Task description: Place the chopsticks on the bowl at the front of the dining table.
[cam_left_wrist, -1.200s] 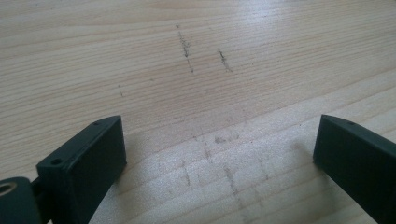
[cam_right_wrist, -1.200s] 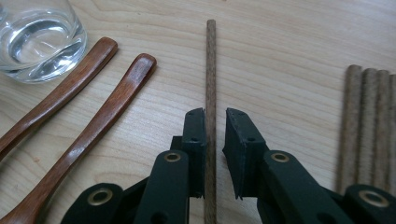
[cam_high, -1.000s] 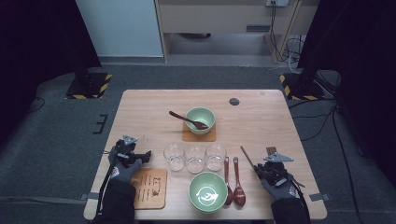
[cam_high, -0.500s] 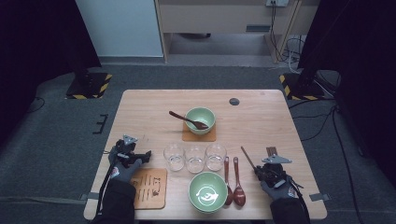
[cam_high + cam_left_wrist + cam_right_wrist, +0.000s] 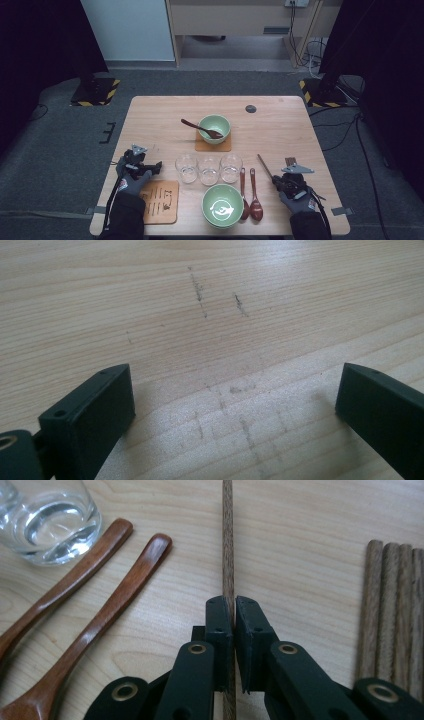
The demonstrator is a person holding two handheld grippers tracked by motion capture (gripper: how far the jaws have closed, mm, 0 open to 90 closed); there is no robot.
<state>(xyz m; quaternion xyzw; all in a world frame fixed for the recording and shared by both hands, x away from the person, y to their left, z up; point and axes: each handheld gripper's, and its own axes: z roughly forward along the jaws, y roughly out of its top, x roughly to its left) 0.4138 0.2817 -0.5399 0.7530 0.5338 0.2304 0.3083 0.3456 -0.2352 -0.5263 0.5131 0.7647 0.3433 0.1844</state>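
**One chopstick gripped, the table half laid**

My right gripper [image 5: 229, 611] has its two black jaws pinched onto a single thin dark wooden chopstick [image 5: 228, 540], which runs straight out ahead of the jaws over the pale wooden table [image 5: 150, 120]. In the high view that chopstick [image 5: 264, 166] slants away from my right gripper [image 5: 280, 181] toward the glasses, its far tip near the handles of the spoons. Whether it is lifted or lying on the wood I cannot tell.

To the right of the jaws lies a small bundle of brown wooden sticks [image 5: 395, 610] side by side, untouched. I judge these are what is left to pick up. To the left lie two reddish-brown wooden spoons [image 5: 95, 605] side by side, beside a clear drinking glass [image 5: 47, 522].

My left gripper [image 5: 142, 167] rests near the table's left edge with its jaws spread wide over bare wood, holding nothing. Just beside it sits a light wooden coaster with dark markings [image 5: 160, 201], with nothing on it.

As I judge it, the setting is partly done: the near green ceramic bowl [image 5: 222, 206], three glasses and spoons are laid; a far green bowl [image 5: 214, 127] with a spoon sits on its coaster. The chopstick in my grip is not yet placed.
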